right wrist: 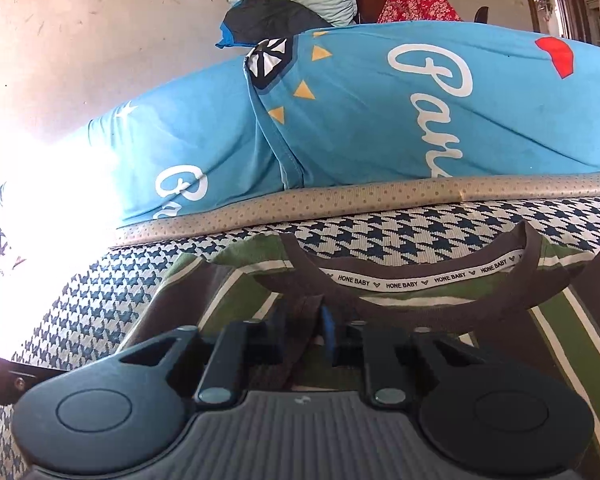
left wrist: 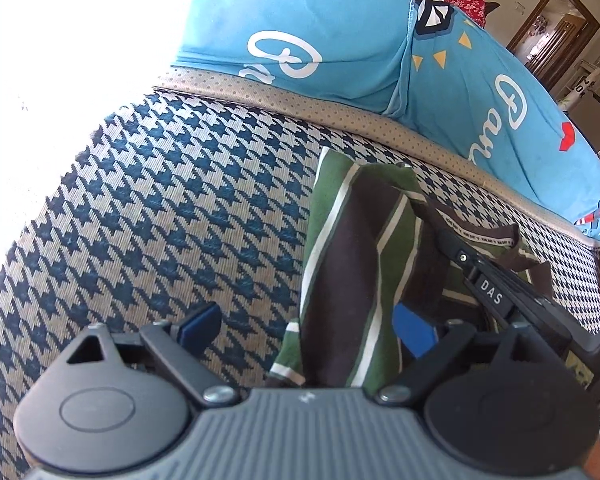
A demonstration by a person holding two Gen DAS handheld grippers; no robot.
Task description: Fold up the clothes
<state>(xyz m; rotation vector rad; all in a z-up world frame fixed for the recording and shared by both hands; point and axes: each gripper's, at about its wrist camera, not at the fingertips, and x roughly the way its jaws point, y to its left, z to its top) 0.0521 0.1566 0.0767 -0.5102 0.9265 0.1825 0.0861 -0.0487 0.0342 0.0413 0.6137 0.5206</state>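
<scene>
Shirt, green with brown stripes, lies near the back edge of the houndstooth cushion; my left gripper is spread wide around a fold, pads not pressing, glare whitening the left corner. Through my right view, my right gripper is clenched on the collar, its pads mostly buried in cloth.

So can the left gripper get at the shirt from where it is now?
Probably yes. The left gripper is open with a fold of the striped shirt already lying between its pads, nothing covering it. The right gripper, shut on the collar, sits alongside and could crowd it.
</scene>
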